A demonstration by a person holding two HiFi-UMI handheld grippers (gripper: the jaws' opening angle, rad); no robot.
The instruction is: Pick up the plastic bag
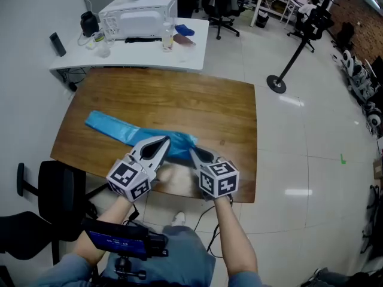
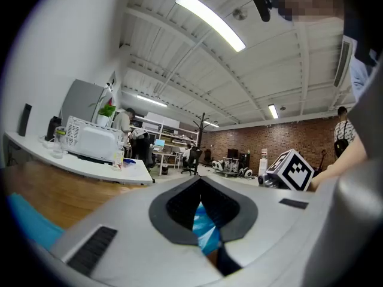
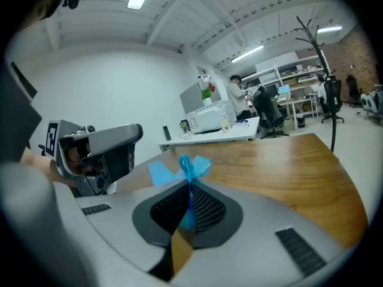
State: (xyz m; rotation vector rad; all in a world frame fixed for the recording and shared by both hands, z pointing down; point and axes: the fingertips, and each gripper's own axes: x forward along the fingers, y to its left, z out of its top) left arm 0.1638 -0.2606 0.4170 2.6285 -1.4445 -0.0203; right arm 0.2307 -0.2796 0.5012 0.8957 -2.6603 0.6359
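Two tongs (image 1: 165, 142) (image 1: 193, 153) on one plastic bag (image 1: 115, 129)

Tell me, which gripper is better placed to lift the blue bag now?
Probably the right gripper: its jaws are shut on a bunched fold of the plastic bag, with a tuft poking past them. The left gripper pinches the bag too, but less film shows between its jaws.

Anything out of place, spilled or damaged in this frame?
Nothing stands out. The blue plastic bag lies bunched on the wooden table, with the left claw and right claw both pinching its near end.
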